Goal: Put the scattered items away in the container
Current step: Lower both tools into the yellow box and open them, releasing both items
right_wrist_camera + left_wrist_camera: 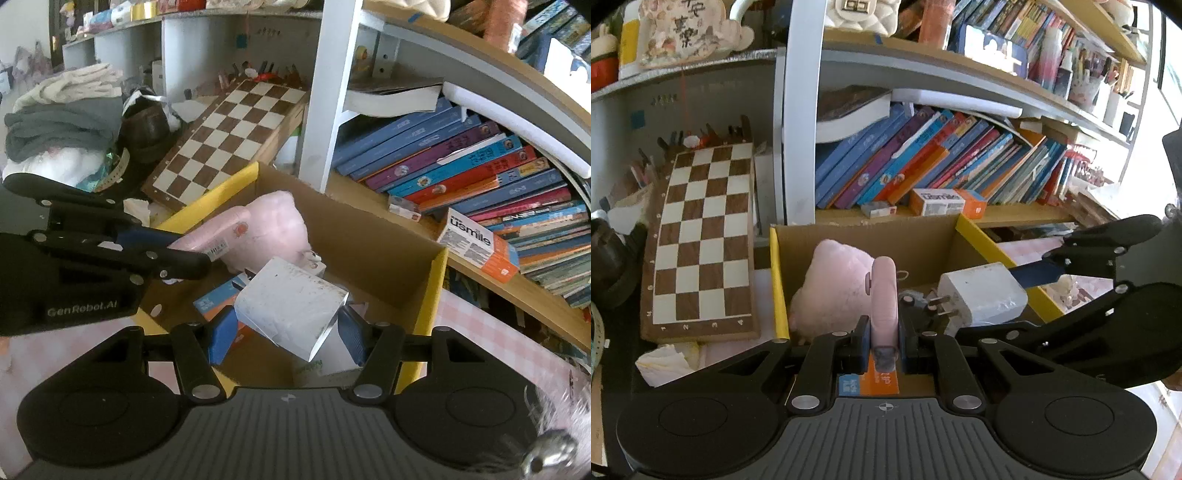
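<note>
Both grippers hang over the cardboard box (369, 236) with yellow edges, and each one has something to drop in. Left gripper (882, 343) has its blue pads squeezed tight on a slim pink gadget (884, 295), which looks smooth, rounded and hard like plastic. Right gripper (288, 336) has the white plug charger (291, 306) between its pads, but I cannot tell if the pads press on it or have let go, because the block sits tilted with a small gap showing on one side. That charger is a chunky block with flat sides, a bit scuffed, and two metal prongs stick out of it in the left view. Inside the box already lie a soft pink plush toy (273, 229) and a flat orange and blue packet (218, 299). I think this is the dropping-in step. Next, each gripper needs to open its fingers and let its thing fall in, then lift up without bumping the other gripper, since they are very close together.
</note>
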